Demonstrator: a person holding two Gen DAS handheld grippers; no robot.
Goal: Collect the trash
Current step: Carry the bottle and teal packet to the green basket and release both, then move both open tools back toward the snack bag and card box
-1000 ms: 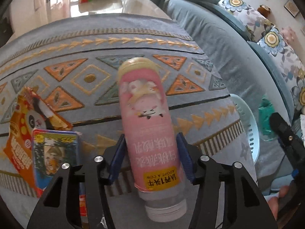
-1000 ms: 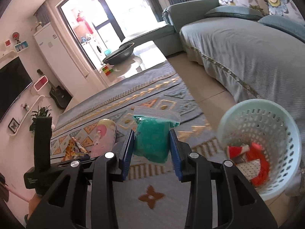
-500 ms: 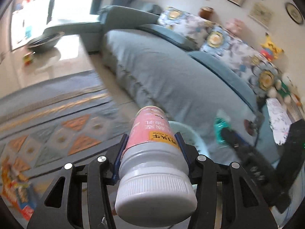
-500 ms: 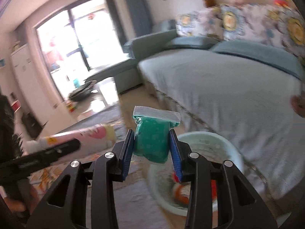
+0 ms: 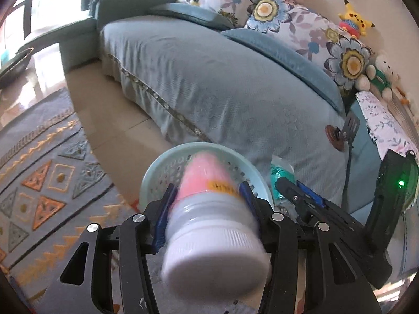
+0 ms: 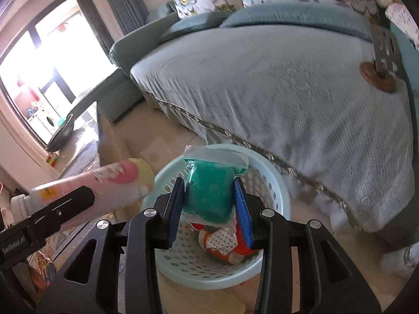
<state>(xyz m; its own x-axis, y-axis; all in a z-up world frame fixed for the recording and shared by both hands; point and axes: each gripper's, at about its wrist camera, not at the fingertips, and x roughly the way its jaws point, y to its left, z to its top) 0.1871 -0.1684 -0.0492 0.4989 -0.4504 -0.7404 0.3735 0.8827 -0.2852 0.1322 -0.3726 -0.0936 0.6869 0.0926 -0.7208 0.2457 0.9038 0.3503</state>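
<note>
Tan floor (image 6: 146, 141) — patterned rug (image 5: 44, 172) and pale-green basket (image 6: 275, 180) rest on it beside the sofa (image 5: 209, 83).

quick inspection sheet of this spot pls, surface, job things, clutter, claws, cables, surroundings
surface: patterned rug over pale tiled floor.
job's things: pink bottle, cap end toward the camera, far end over the mint basket; green packet above the same basket; red and white wrappers already inside it.
clutter: spatula and a brown round object on the sofa.
claws: left claw around the bottle, jaws opening; right claw shut on the packet.
cables: nothing seen.
surroundings: blue-grey sofa with floral cushions, plush toys, bright glass door.
</note>
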